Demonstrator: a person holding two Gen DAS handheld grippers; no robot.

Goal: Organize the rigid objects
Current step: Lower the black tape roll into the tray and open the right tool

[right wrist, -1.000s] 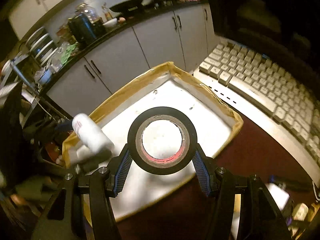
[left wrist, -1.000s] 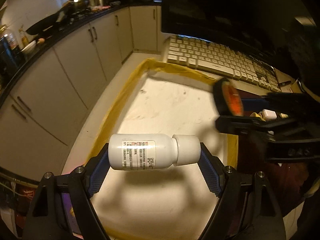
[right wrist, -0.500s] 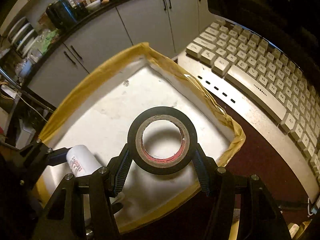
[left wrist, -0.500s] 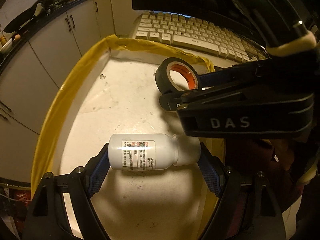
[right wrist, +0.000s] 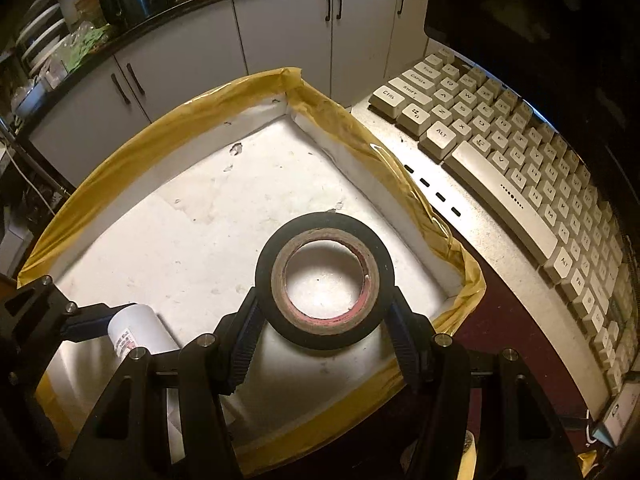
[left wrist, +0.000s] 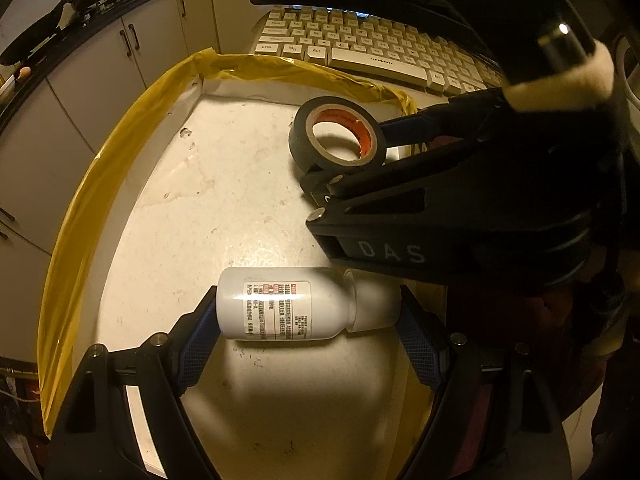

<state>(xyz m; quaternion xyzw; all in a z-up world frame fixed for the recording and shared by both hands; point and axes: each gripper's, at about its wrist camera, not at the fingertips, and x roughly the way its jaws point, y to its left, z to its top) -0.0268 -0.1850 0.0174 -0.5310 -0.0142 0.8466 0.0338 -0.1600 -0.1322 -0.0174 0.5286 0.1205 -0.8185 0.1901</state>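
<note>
Two grippers: left gripper (left wrist: 308,316) clamps white plastic bottle (left wrist: 288,308); right gripper (right wrist: 324,320) clamps black tape roll (right wrist: 324,286).
Tray: shallow white yellow-rimmed tray (right wrist: 132,152), floor bare toward far corner.
Beside: beige keyboard (right wrist: 500,168) along right edge.

White bottle (left wrist: 296,310) with white cap, label printed in black and red text; black tape roll (right wrist: 325,280), tan core with red inner edge; white tray (right wrist: 168,216) rimmed in yellow film; beige keyboard (right wrist: 500,160); blue gripper pads (left wrist: 198,340)
</note>
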